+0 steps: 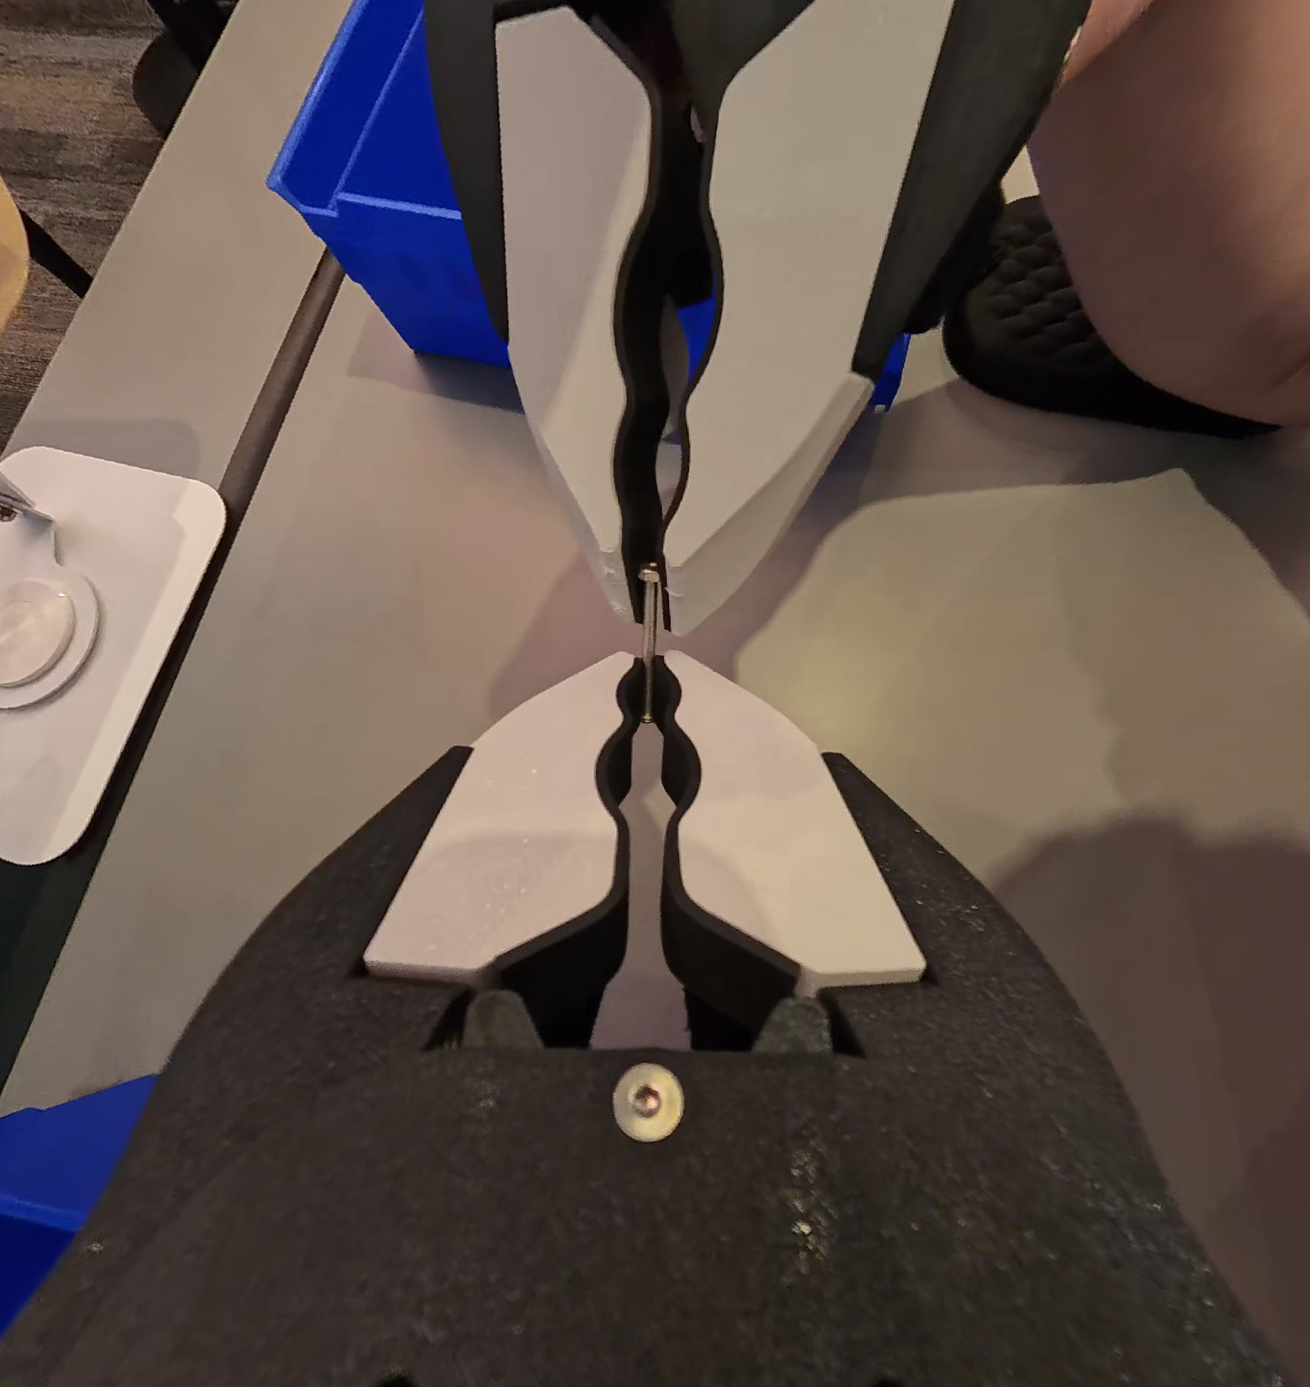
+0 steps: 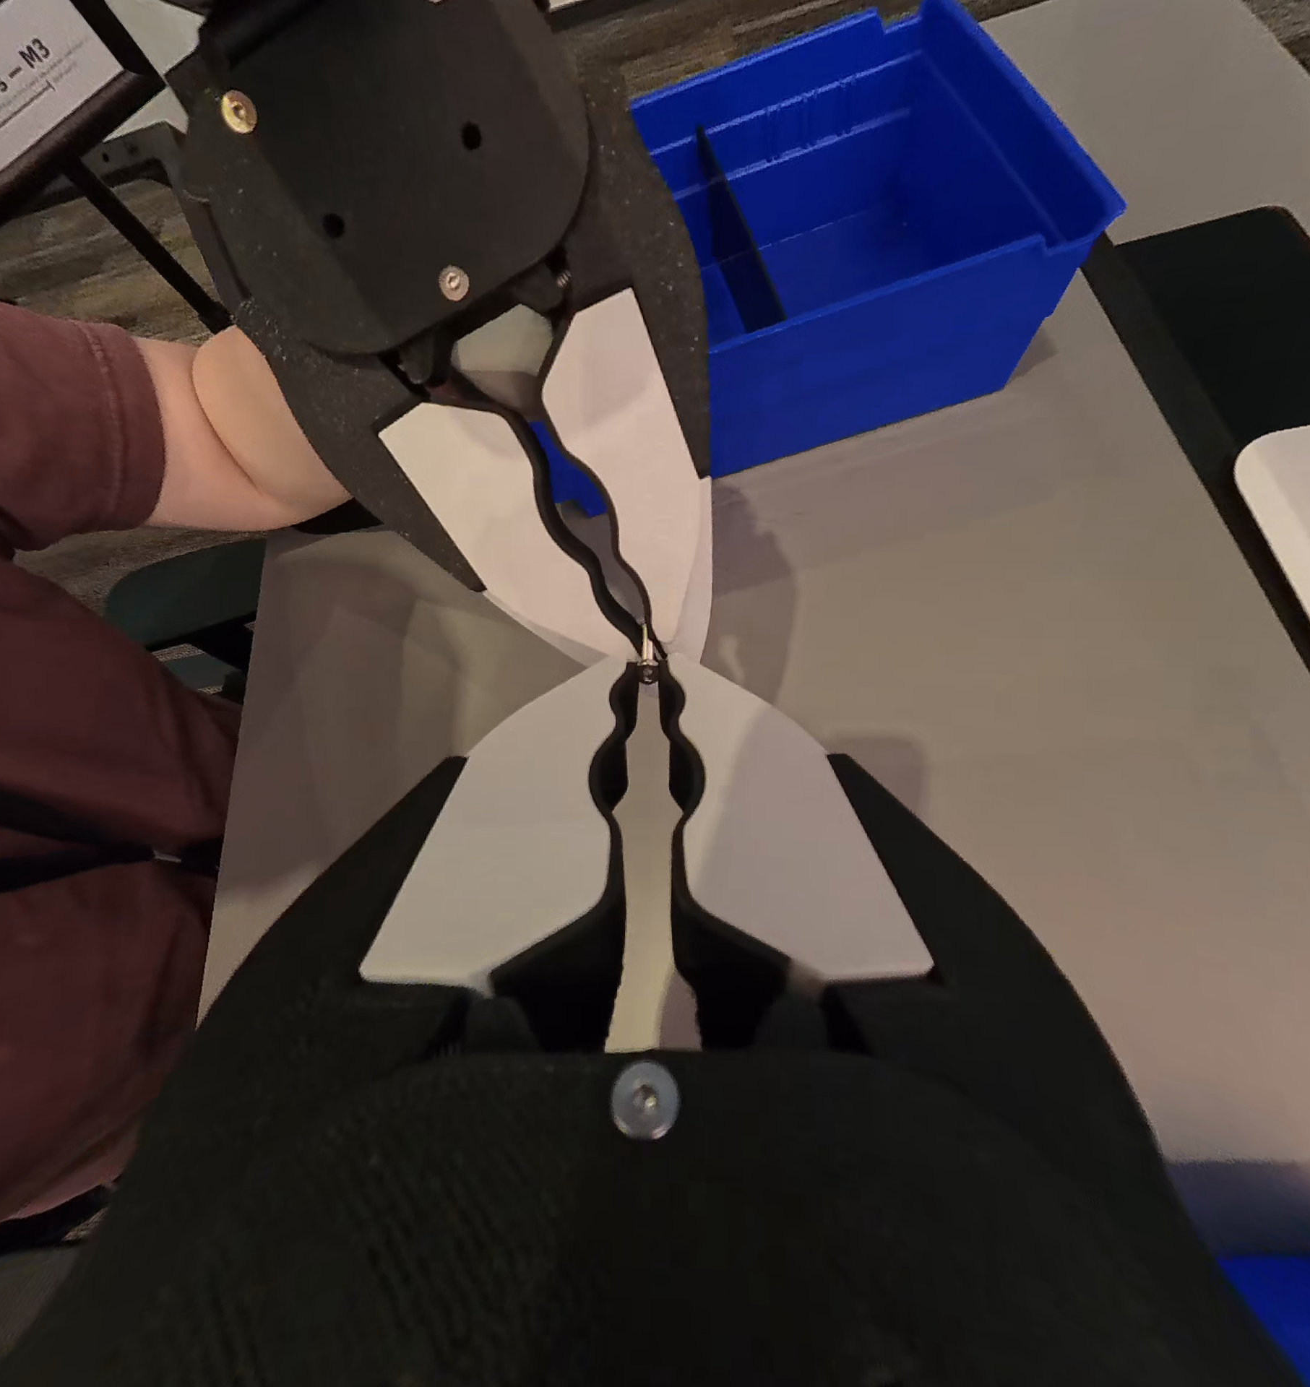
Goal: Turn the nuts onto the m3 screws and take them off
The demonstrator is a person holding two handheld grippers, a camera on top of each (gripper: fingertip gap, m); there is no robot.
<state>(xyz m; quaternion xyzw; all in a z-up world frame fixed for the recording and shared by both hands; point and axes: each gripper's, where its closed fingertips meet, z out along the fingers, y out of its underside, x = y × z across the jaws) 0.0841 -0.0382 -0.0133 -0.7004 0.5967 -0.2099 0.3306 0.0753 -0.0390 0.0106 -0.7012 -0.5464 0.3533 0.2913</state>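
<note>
Right wrist view: white printed sign point(image 2: 17, 90) upper left; blue bin point(image 2: 884, 248) behind.

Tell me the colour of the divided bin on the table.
Blue; the bin shows best in the right wrist view.

Grey surface point(image 1: 974, 675), matte, soft glare and shadows across it. Dark seam point(image 1: 291, 360) splits it from second grey slab alongside. Blue bin point(image 2: 899, 248) with divider on far part. White plate point(image 1: 88, 638) at surface edge. Mottled grey-brown carpet point(image 1: 43, 82) beyond. Black chair legs point(image 2: 149, 248) on carpet.
</note>
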